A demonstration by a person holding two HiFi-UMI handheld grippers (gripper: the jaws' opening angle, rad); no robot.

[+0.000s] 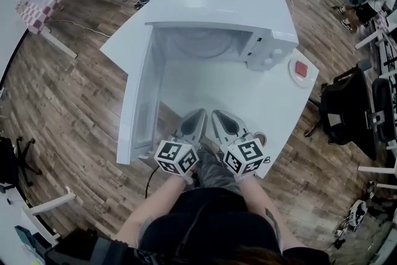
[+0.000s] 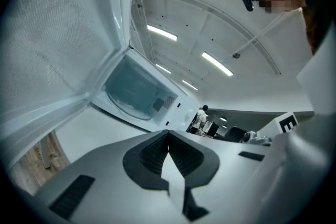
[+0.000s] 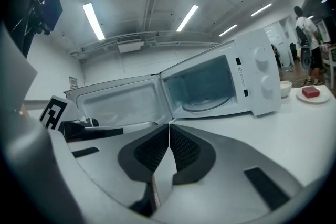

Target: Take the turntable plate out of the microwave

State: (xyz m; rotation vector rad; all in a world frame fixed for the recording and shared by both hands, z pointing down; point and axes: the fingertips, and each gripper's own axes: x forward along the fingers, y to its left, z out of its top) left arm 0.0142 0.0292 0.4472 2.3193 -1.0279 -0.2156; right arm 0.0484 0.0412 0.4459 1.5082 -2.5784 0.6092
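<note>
At the lower middle of the head view, the left claw (image 1: 197, 116) and the right claw (image 1: 218, 116) are hovering side by side over the near edge of the table (image 1: 205, 93). Both are closed tight and gripping nothing. Beyond them, the door (image 1: 139, 102) is hanging wide open at the left. The turntable plate (image 3: 209, 104) is sitting inside the microwave (image 1: 223, 3), well apart from both claws. Judging by this, only the opening is done; reaching in, gripping the plate and lifting it out are all waiting.

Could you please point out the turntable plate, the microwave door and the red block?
turntable plate (image 3: 207, 104): right gripper view, its glass surface.
microwave door (image 1: 141, 96): head view, inner window.
red block (image 1: 301, 69): head view, top face.
</note>
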